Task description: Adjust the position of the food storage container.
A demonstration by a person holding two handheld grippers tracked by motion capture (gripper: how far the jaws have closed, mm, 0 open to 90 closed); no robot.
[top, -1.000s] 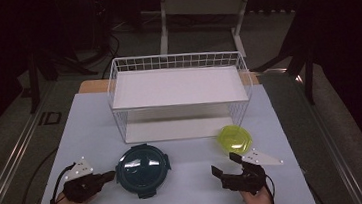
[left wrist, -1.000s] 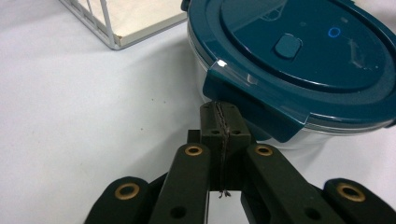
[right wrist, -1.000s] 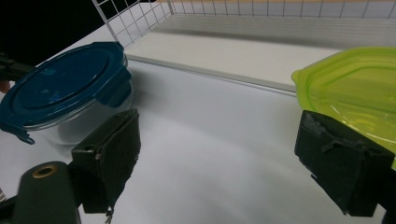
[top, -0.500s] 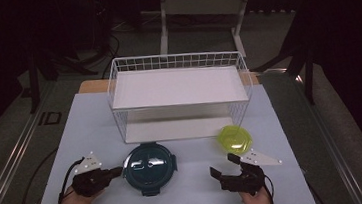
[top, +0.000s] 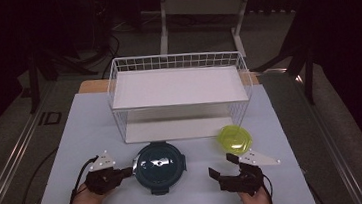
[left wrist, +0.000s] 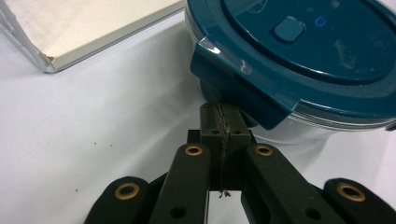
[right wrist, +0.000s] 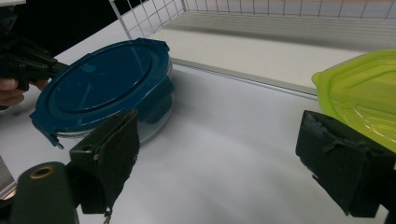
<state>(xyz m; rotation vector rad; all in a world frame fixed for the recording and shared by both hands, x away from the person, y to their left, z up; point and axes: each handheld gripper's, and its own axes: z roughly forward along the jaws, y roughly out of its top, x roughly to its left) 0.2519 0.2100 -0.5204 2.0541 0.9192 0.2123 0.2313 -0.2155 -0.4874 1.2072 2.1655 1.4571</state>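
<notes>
Left gripper (top: 125,173) sits at the near left of the white table (top: 86,126), held in my left hand (top: 85,199). Its jaws are pressed flat together with nothing between them, as the left gripper view shows, and their tips (left wrist: 221,122) lie right against the side latch of the teal lid (left wrist: 299,56), at or just short of contact. I cannot tell whether they actually touch it.

Centre position: the round container (top: 159,166) with the teal lid stands on the table between my two grippers, just in front of the wire rack (top: 181,94). The lid is seated on a clear bowl (left wrist: 299,128), and its latches hang down over the rim. The rack carries a white upper shelf (top: 177,86) and a white lower shelf (top: 171,129); both shelves are bare.

Right of centre: a yellow-green lid (top: 234,138) lies flat on the table near the right front corner of the rack, apart from the teal container.

Right gripper (top: 224,165) sits at the near right, held in my right hand (top: 255,203), just in front of the yellow-green lid. Its jaws are spread wide with nothing between them. In the right gripper view, the container (right wrist: 100,86) appears beyond the one pad (right wrist: 114,156) and the yellow-green lid (right wrist: 362,95) beyond the other.
</notes>
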